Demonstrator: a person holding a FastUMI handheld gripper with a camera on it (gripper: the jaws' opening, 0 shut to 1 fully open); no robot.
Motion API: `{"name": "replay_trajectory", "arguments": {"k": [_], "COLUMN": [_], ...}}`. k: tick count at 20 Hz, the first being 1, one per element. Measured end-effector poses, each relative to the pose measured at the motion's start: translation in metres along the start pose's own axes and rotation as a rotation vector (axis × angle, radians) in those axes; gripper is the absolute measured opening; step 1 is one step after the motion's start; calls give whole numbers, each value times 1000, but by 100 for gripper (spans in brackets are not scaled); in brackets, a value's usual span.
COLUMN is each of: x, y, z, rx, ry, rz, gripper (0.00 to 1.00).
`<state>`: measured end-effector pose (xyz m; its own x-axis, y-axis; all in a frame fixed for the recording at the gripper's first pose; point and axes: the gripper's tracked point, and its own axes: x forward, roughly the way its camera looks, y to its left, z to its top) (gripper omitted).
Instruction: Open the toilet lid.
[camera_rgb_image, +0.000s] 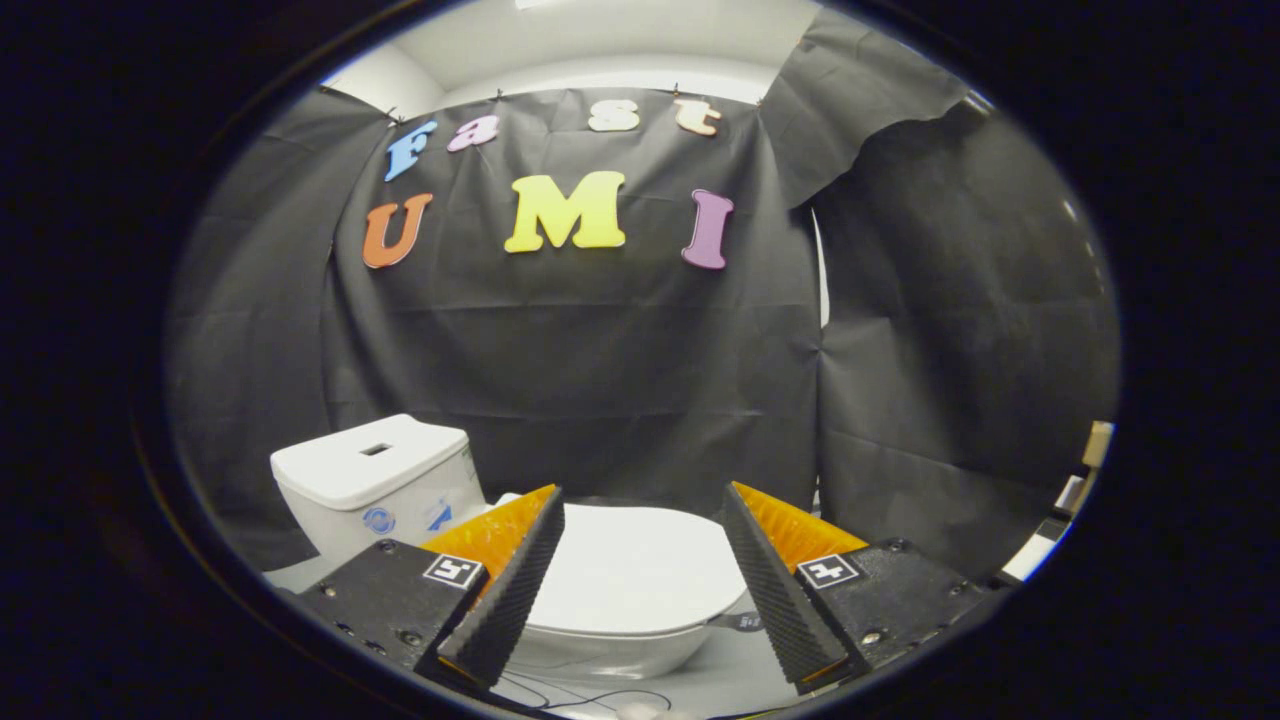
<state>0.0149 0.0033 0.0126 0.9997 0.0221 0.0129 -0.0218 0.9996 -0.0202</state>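
Observation:
A white toilet stands on the floor against the black cloth wall. Its lid (640, 575) lies flat and closed over the bowl (610, 655), right ahead of my fingers and showing through the gap between them. The white tank (375, 480) rises behind the lid, beyond the left finger. My gripper (640, 525) hovers above and in front of the lid, open wide, with nothing held between the fingers and no contact with the toilet.
Black cloth walls close in the booth behind and to the right of the toilet. A thin dark cable (590, 697) lies on the pale floor in front of the bowl. Some pale box-like objects (1075, 495) sit far right.

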Motion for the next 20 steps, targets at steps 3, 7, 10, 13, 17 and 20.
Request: {"name": "replay_trajectory", "arguments": {"k": [3, 7, 10, 13, 17, 20], "x": [19, 52, 73, 96, 117, 124], "y": [-4, -17, -33, -50, -74, -101], "z": [8, 17, 8, -10, -57, -87], "rx": [-14, 14, 49, 64, 140, 279], "ry": [-8, -6, 27, 60, 167, 225], "rz": [22, 58, 70, 80, 87, 43], "gripper": [99, 99, 99, 99, 100, 99]}}
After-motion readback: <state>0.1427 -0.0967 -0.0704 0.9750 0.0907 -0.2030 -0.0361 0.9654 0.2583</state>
